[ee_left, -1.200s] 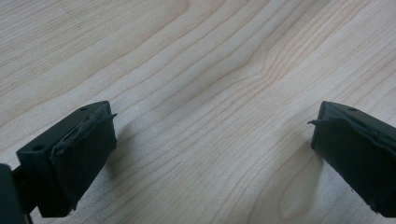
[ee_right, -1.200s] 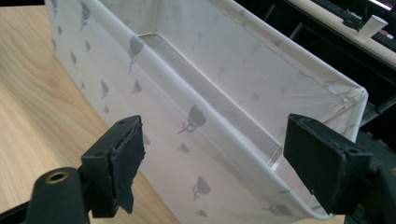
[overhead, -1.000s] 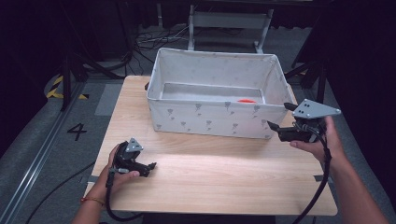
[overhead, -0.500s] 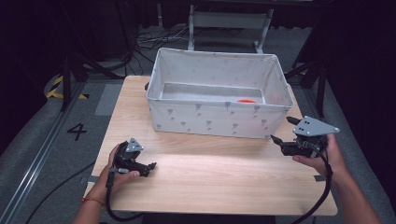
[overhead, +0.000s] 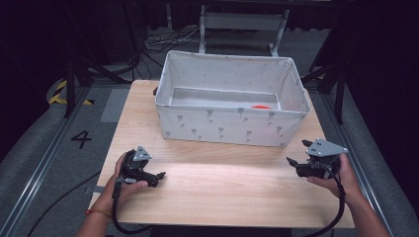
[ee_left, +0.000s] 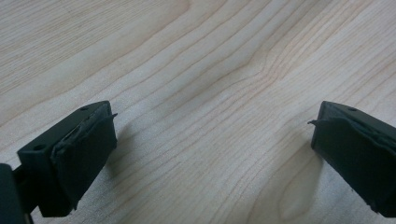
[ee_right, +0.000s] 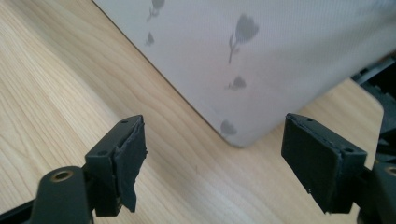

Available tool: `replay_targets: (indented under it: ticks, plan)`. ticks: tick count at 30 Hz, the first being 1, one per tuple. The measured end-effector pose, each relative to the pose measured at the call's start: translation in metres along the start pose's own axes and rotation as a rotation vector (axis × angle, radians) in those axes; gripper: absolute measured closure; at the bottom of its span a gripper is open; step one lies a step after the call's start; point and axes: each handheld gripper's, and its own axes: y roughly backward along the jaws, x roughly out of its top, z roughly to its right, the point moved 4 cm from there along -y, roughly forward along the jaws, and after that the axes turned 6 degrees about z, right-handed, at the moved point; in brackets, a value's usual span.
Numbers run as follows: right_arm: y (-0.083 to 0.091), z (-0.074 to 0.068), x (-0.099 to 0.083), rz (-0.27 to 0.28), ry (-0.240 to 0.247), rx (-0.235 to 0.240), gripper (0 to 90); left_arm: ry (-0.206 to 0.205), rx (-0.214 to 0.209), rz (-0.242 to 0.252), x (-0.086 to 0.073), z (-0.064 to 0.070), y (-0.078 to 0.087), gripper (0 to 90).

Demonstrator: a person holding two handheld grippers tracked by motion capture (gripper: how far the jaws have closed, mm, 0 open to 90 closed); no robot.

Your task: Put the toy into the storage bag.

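A white fabric box [overhead: 232, 129] with grey flower prints stands at the back of the wooden table [overhead: 222, 187]. A small red object [overhead: 260, 106] lies on its floor near the right wall. My left gripper [overhead: 157, 178] rests low at the front left of the table, held by a hand. In the left gripper view it [ee_left: 212, 140] is open, with only bare wood between the jaws. My right gripper [overhead: 298, 152] is held at the front right, just off the box's front right corner. The right gripper view shows it [ee_right: 215, 158] open and empty, facing that box corner [ee_right: 233, 135].
Dark floor, cables and a metal frame [overhead: 242, 24] lie beyond the table. A rail with a painted number 4 [overhead: 81, 139] runs along the left. The table's right edge [overhead: 346, 197] is close under my right hand. Open wood stretches between the two grippers.
My right gripper has dropped from beside the box's upper right corner down and toward the person, to just above the table. The left gripper has stayed put.
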Motion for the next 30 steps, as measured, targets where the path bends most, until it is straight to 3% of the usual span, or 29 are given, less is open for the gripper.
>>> replay_targets:
  ticks: [8,14,19,22,25,30]
  plan:
    - [-0.009,0.001,-0.029,-0.048,-0.026,-0.015,22.4,0.0,0.0,0.0,0.0,0.0,0.0,0.4]
    - [-0.013,-0.001,-0.049,-0.102,-0.008,-0.029,21.8,0.0,0.0,0.0,0.0,0.0,0.0,0.4]
    - [-0.014,-0.003,-0.065,-0.122,-0.038,-0.024,21.7,0.0,0.0,0.0,0.0,0.0,0.0,0.4]
    - [-0.014,-0.003,-0.072,-0.116,-0.063,-0.009,21.5,0.0,0.0,0.001,0.0,0.0,0.0,0.4]
    - [-0.012,-0.003,-0.081,-0.095,-0.136,0.005,21.4,0.004,0.002,-0.001,0.0,0.0,0.0,0.4]
    - [-0.01,-0.004,-0.097,-0.088,-0.201,0.021,20.4,0.005,0.002,-0.001,0.0,0.0,0.0,0.4]
